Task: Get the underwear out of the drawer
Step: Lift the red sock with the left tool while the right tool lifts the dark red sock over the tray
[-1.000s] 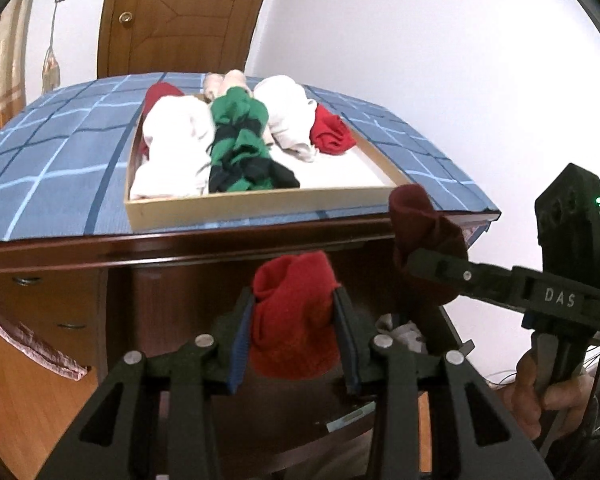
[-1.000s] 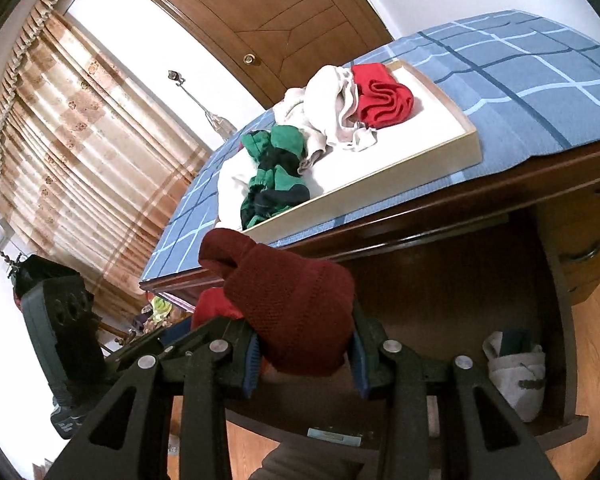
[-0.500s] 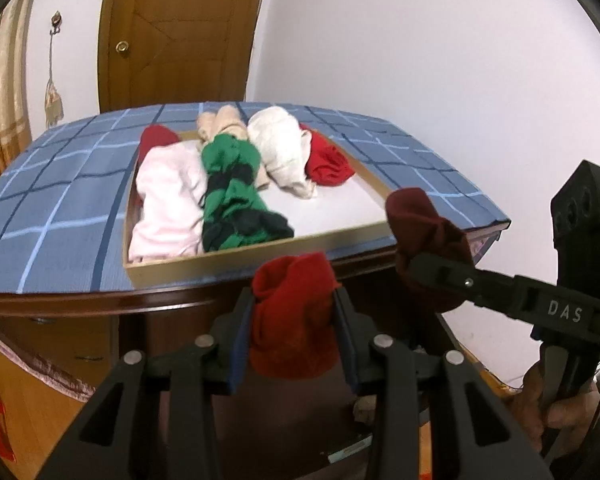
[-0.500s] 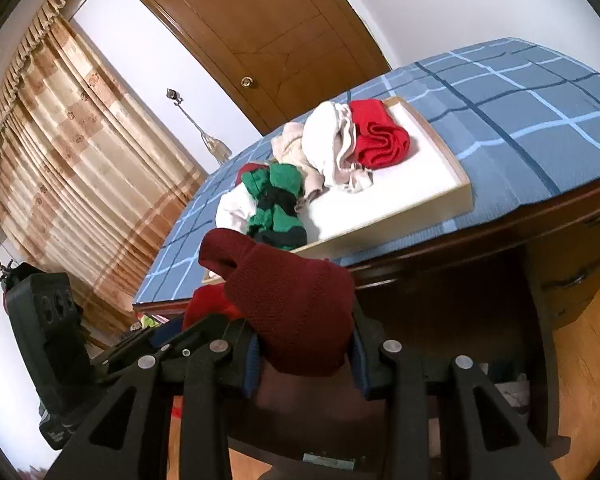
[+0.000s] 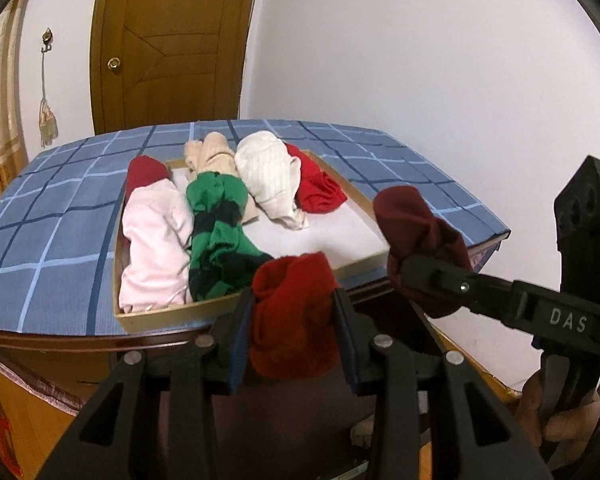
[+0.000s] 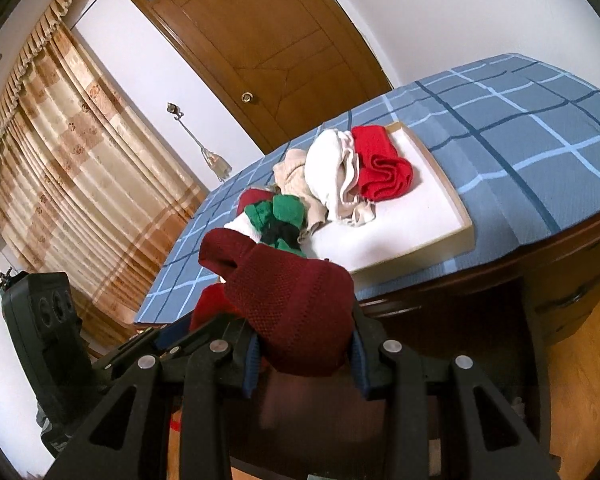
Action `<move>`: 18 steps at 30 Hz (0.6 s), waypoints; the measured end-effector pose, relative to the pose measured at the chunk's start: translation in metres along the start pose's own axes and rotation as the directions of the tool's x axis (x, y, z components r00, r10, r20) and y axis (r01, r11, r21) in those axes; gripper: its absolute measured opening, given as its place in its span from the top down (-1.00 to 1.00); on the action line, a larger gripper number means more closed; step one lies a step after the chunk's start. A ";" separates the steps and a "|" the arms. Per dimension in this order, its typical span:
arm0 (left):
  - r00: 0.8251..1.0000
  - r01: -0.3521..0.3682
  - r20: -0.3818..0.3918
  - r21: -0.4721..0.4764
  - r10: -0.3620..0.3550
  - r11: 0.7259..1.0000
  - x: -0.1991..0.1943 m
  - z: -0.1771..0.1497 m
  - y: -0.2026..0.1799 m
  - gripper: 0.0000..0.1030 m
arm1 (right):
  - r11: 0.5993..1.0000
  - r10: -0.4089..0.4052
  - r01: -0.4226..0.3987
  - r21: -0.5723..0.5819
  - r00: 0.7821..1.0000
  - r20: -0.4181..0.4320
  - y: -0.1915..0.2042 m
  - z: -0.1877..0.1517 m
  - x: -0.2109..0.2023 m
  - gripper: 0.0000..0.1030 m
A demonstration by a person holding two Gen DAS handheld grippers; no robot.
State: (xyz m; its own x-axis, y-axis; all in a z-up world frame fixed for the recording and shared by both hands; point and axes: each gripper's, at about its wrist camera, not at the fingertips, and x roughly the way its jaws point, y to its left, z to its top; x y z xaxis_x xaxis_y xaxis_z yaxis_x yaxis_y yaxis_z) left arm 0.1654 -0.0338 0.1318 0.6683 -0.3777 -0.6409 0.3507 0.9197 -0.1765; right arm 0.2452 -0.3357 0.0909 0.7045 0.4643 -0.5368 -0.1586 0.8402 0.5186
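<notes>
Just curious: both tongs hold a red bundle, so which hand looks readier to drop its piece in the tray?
Probably the right: its dark red bundle already hangs beside the tray's bare white corner. The left tongs' bundle sits lower, before the tray's front wall.

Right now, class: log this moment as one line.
left gripper: shut on red garment | right gripper: shut on maroon garment | tray: holds folded clothes

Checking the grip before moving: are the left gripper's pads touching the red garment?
Touching. Left wrist view shows the left gripper pads pressed on both sides of the red garment.
</notes>
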 end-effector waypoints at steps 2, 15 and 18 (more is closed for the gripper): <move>1.000 -0.002 0.005 -0.001 0.002 1.000 0.002 0.005 0.000 0.27 | 1.000 -0.002 0.002 0.000 1.000 0.006 0.000 0.003 -0.001 0.24; 0.999 -0.019 0.043 0.006 0.019 1.000 0.017 0.033 -0.005 0.27 | 1.000 -0.013 0.012 0.008 0.999 0.051 0.002 0.028 0.006 0.24; 0.998 -0.027 0.055 0.004 0.027 1.000 0.022 0.040 -0.005 0.27 | 1.000 -0.023 0.022 0.015 0.998 0.059 0.001 0.034 0.011 0.24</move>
State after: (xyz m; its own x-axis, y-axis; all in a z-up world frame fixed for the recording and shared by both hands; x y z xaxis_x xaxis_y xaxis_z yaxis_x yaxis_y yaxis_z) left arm 0.2048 -0.0510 0.1487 0.7124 -0.3583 -0.6034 0.3349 0.9292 -0.1564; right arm 0.2767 -0.3397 0.1081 0.7478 0.4272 -0.5082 -0.1327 0.8462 0.5161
